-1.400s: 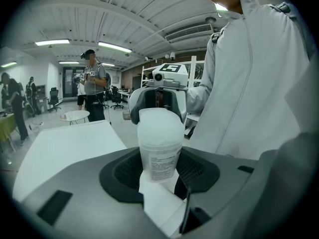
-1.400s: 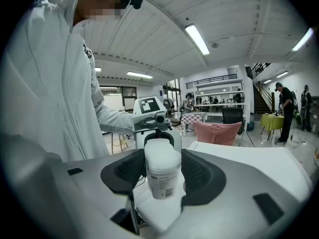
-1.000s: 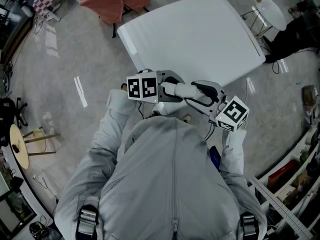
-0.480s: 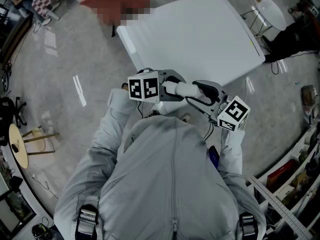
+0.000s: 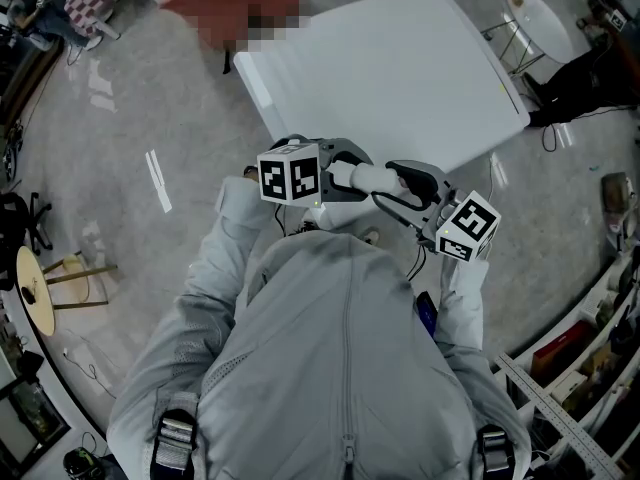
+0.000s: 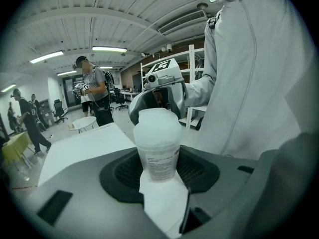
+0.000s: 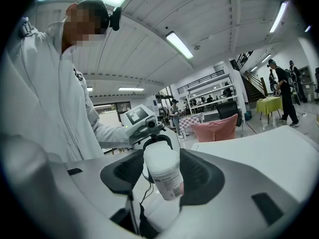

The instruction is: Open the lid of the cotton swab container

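At chest height, left tongs (image 5: 343, 174) and right tongs (image 5: 402, 184) stay clamped wide on the swab container (image 5: 370, 179), lid (image 6: 158, 126) still shut.

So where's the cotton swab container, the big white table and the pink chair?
cotton swab container (image 6: 160, 163): left gripper view, on its printed label.
big white table (image 5: 400, 68): head view, middle of its bare top.
pink chair (image 7: 214, 129): right gripper view, on its backrest.
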Demonstrator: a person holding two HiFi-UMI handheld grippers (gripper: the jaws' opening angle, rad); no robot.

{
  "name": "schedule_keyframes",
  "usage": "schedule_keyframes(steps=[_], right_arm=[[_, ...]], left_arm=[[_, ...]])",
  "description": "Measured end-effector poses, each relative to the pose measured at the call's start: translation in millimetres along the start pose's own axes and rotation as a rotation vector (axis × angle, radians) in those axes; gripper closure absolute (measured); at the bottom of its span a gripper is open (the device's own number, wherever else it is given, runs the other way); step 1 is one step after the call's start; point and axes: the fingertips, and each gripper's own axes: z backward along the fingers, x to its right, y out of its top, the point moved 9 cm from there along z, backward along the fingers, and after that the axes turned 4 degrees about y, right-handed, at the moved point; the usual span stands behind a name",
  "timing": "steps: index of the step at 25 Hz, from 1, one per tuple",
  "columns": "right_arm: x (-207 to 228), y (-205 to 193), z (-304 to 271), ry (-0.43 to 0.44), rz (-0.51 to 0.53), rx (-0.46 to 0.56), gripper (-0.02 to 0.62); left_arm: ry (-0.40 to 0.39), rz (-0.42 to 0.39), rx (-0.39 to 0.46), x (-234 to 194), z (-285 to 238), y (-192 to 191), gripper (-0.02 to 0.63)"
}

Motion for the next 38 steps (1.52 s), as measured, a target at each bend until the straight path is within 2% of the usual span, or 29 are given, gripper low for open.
schedule_keyframes(steps=[17, 22, 24, 29, 33, 38], right_arm=[[5, 2, 1, -0.005, -0.087, 0.087, 0.360], [7, 2, 3, 0.003, -0.171, 0.185, 0.375], [6, 5, 5, -0.011, -0.124, 0.190, 0.376], [-3, 15, 2, -0.012, 0.094, 0.056, 0.365], [-9, 12, -5, 0.024, 0.147, -0.040, 0.333], [-8, 12, -4, 0.014, 0.135, -0.018, 0.333]], left_arm=[[0.015, -0.021, 0.019, -5, 4, 7, 0.402], [0.035, -0.025, 0.005, -3, 3, 4, 0.402], [0.014, -0.016, 0.019, -5, 3, 6, 0.402], [-0.089, 0.056, 0.036, -5, 7, 3, 0.402], [-0.125, 0.096, 0.075, -6, 9, 0, 0.402], [-0.149, 0.085, 0.054, -4, 8, 4, 0.402]])
